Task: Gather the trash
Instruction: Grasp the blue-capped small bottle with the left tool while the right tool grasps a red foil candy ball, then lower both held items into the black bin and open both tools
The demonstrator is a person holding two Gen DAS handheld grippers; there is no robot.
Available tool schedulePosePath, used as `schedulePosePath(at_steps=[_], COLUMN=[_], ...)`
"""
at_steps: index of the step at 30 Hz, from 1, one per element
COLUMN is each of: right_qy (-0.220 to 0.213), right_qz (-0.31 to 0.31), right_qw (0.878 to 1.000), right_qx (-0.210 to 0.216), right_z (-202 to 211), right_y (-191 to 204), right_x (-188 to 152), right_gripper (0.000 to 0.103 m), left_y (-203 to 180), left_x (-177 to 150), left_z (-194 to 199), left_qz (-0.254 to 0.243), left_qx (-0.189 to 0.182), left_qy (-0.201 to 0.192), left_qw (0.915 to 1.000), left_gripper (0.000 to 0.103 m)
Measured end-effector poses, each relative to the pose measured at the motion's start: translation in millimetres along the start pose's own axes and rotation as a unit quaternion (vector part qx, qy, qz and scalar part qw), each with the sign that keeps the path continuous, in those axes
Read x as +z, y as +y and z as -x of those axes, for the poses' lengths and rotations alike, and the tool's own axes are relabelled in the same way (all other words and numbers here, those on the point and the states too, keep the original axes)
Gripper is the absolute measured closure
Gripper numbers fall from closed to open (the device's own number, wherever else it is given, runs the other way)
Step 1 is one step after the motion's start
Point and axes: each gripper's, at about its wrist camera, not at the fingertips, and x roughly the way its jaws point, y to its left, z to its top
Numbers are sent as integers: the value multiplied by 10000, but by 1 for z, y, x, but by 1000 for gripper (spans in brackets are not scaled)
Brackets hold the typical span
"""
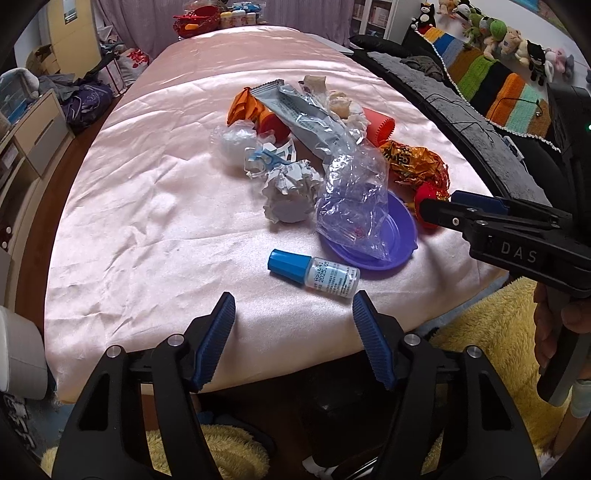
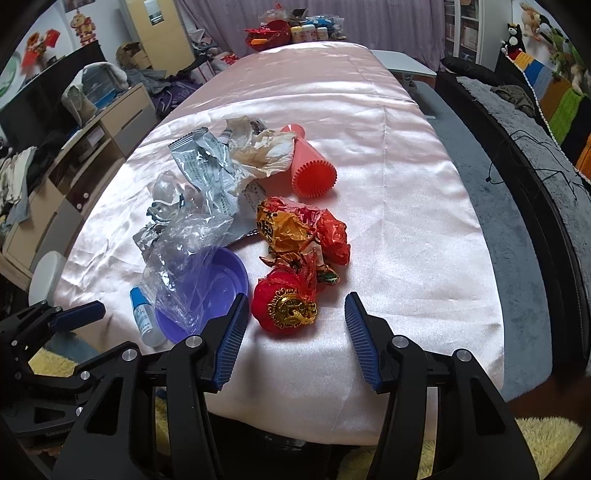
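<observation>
A pile of trash lies on the pink satin table [image 1: 147,221]. A small bottle with a blue cap [image 1: 314,273] lies just ahead of my open, empty left gripper [image 1: 293,306]. Behind it sit a purple plate [image 1: 395,240] under a clear plastic bag [image 1: 354,199], a crumpled paper ball [image 1: 291,192], a silver wrapper [image 1: 295,110], a red cup [image 2: 310,166] and gold-red foil wrappers [image 2: 299,229]. My right gripper [image 2: 295,308] is open, its fingers on either side of a red ball ornament [image 2: 284,306], not touching it. It also shows in the left wrist view [image 1: 439,210].
A dark sofa [image 2: 517,155] with a striped blanket and plush toys runs along the right. Drawers [image 2: 74,162] and clutter stand at the left. A red basket and jars [image 2: 288,31] sit beyond the far end. Yellow fluffy rug [image 1: 491,332] lies below the table's near edge.
</observation>
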Motion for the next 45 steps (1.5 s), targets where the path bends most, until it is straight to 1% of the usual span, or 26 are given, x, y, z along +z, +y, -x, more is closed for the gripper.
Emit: schedulePosePath(at_steps=[3, 5, 7, 10, 12, 13, 15, 16, 21, 25, 29, 33, 37, 42, 45], right_qy=[23, 31, 50, 73, 87, 86, 72, 71, -8, -127, -158, -290, -407, -334, -189], right_qz=[-43, -45, -40, -1, 35, 57, 97, 110, 100, 104, 143, 213, 295, 452, 477], right_qw=[10000, 10000, 9999, 9999, 9998, 9997, 9997, 9997, 9997, 9997, 9997, 9992, 9985, 9980, 9981], right_qx=[45, 67, 112, 137, 184, 213, 203, 210, 222, 183, 146, 155, 204, 296, 349], right_z=[-5, -7, -10, -14, -15, -16, -16, -15, -6, 7, 18, 35, 55, 65, 62], right_y=[-3, -3, -2, -1, 1, 1, 3, 3, 0, -2, -2, 1, 3, 10, 13], right_x=[2, 4, 5, 6, 8, 9, 9, 9, 9, 7, -1, -10, -22, -42, -56], right_gripper=[48, 49, 53, 58, 67, 69, 69, 69, 69, 69, 69, 69, 69, 69, 69], left_y=[-4, -6, -7, -5, -6, -6, -8, -9, -11, -12, -14, -15, -23, -29, -34], left_x=[5, 7, 10, 15, 18, 19, 21, 22, 20, 13, 4, -7, -20, -43, -57], left_z=[-6, -12, -18, -26, -28, -29, -30, -30, -29, -22, -6, 15, 30, 34, 32], left_qz=[-73, -144, -217, -243, -289, -301, -346, -367, -374, -357, -300, -173, -158, -14, 3], left_qx=[-94, -86, 19, -19, -18, -20, 4, 11, 21, 42, 75, -10, -45, -274, -290], left_qy=[57, 88, 118, 111, 91, 81, 45, 26, 40, 45, -52, -186, -258, -183, -88], left_qw=[9999, 9998, 9997, 9996, 9995, 9995, 9994, 9993, 9993, 9993, 9995, 9997, 9995, 9995, 9995], left_gripper=[41, 41, 41, 40, 40, 40, 43, 48, 48, 48, 48, 48, 48, 48, 48])
